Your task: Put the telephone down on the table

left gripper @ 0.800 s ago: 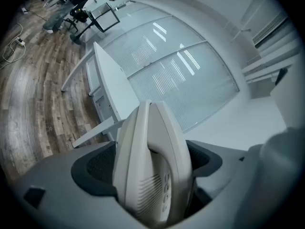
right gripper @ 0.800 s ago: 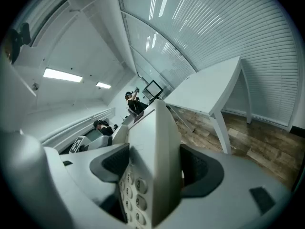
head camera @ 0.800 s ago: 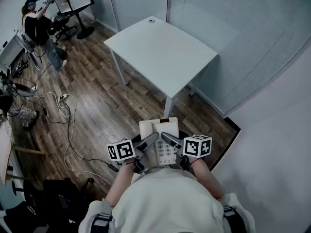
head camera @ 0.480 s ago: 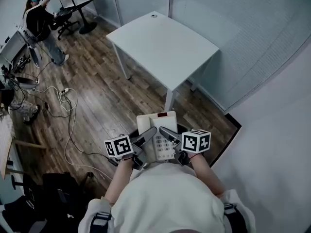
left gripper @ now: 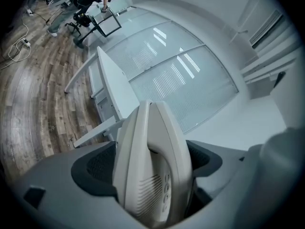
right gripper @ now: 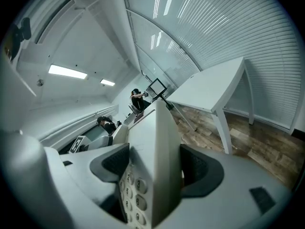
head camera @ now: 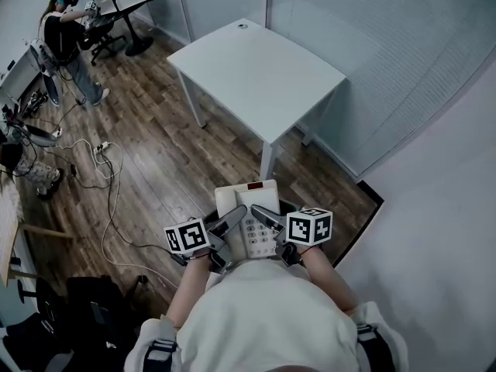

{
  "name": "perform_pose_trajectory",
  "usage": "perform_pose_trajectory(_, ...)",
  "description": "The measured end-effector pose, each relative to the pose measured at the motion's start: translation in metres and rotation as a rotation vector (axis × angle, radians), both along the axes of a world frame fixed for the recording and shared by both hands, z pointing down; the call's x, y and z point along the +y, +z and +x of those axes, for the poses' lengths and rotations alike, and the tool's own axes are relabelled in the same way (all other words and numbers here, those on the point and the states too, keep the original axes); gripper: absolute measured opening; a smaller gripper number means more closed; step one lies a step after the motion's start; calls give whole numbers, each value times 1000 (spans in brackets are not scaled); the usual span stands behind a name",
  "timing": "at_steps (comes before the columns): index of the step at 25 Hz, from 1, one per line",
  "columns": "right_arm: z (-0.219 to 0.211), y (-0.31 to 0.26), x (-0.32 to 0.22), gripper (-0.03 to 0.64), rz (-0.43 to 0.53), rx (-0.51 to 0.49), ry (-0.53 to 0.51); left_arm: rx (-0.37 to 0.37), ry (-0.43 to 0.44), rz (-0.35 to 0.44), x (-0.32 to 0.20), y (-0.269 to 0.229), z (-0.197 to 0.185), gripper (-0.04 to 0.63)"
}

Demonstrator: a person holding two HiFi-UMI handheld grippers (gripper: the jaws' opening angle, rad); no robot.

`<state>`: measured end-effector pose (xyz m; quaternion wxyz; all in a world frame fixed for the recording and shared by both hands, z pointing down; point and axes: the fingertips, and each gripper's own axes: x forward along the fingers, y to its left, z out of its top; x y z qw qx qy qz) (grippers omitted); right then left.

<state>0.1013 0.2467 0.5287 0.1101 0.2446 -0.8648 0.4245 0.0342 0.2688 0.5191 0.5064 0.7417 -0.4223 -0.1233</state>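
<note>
Both sides of the telephone (head camera: 249, 208) are pinched in the head view by the left hand-held gripper (head camera: 230, 227) and the right hand-held gripper (head camera: 266, 218), apparently over the floor (head camera: 155, 161), short of the desk (head camera: 256, 76). Left gripper view: jaws clamp its edge. Right gripper view: jaws clamp beside the keypad (right gripper: 139, 185).

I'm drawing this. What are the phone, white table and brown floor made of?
The cream desk telephone looks like matte plastic: moulded shell, grille slots. The white square table seems painted or laminated board: plain and smooth. The brown floor looks like wood or laminate: grained planks.
</note>
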Motion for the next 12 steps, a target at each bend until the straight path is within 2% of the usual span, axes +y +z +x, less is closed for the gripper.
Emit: perform_pose_trajectory(12,13,1,-7,341,-10,-2,10,-2,14,1,-8,1,13,425)
